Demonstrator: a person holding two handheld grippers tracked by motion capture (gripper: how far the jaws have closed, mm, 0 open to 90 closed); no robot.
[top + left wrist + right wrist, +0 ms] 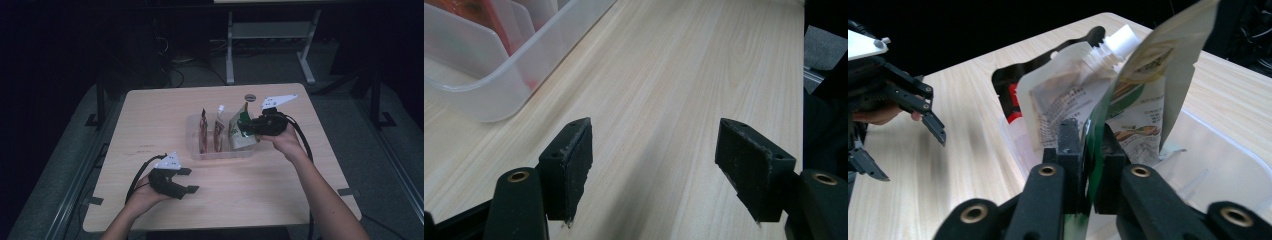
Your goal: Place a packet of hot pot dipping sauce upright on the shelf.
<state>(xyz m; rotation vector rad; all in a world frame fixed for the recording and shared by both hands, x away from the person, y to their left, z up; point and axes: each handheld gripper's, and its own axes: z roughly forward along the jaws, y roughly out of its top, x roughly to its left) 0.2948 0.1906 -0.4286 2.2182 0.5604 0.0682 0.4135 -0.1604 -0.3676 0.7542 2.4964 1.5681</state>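
Green pouch in my right gripper: print too blurred to read.
Spouted pouch, centre frame: small print, illegible.

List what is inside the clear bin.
The bin holds three upright pouches: a dark red one, a white spouted one, and a green one clamped by the right gripper. The pouches cover the bin's floor.
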